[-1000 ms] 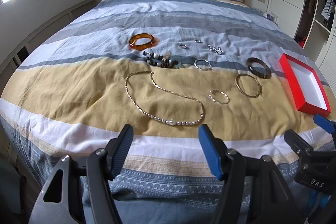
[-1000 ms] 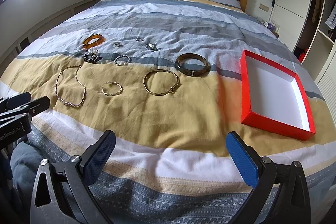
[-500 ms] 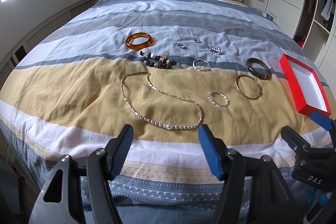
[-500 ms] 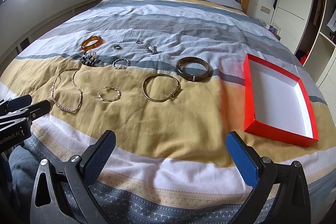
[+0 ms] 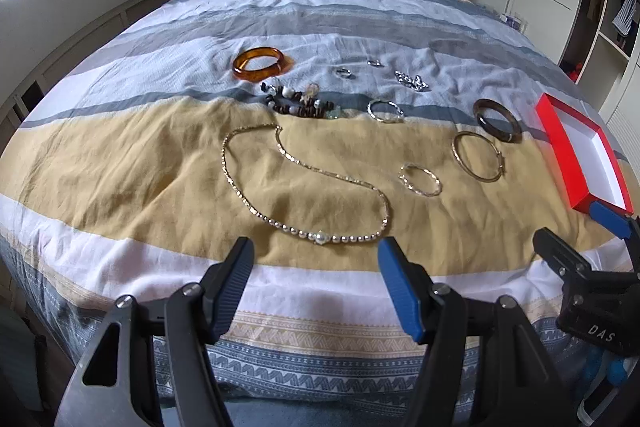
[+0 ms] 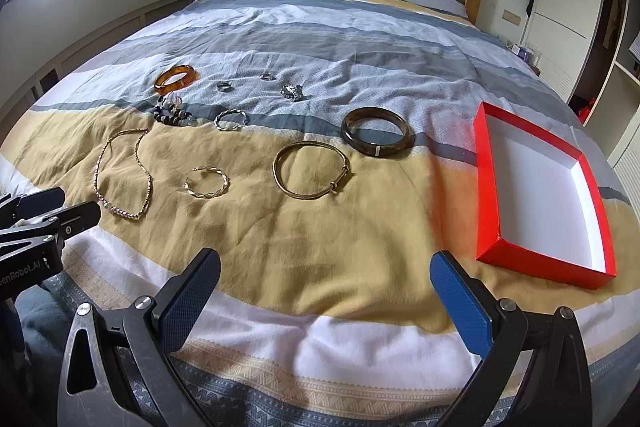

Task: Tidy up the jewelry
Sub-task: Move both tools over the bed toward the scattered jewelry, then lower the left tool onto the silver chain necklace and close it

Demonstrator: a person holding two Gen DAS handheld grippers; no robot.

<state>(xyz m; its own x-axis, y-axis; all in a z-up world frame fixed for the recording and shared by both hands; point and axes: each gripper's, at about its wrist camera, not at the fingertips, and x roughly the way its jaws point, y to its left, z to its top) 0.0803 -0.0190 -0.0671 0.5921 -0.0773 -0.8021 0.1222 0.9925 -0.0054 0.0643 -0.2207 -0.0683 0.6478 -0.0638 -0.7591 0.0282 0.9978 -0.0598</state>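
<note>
While both tools hover over the foot of the bed (image 6: pixel 320 259), neither touches any jewelry. The left gripper (image 5: pixel 316 267) has its jaws spread wide with nothing between them, pointed toward the pearl necklace (image 5: pixel 320 237), which lies in a loose loop on the yellow band of the duvet. The right gripper (image 6: pixel 326 279) is likewise spread and empty, facing bare yellow fabric just short of the gold bangle (image 6: pixel 310 169).

Layout, right wrist view: the red box (image 6: pixel 486 195), white inside and holding nothing, sits at the right on the duvet, well apart from the pieces. Beside the gold bangle, toward the headboard, rests the dark bangle (image 6: pixel 378 133). Left of the gold bangle lies a twisted bracelet (image 6: pixel 207 181); a second twisted silver bracelet (image 6: pixel 231 118) sits farther up, on the grey stripe. A beaded bracelet cluster (image 6: pixel 174 113) lies just left of it, and beyond that the amber bangle (image 6: pixel 176 78).

On the pale blue band, two small rings (image 6: pixel 225 86) and a silver chain heap (image 6: pixel 293 91) lie near one another; these are too small to describe in detail, and may be rings or earrings.
</note>
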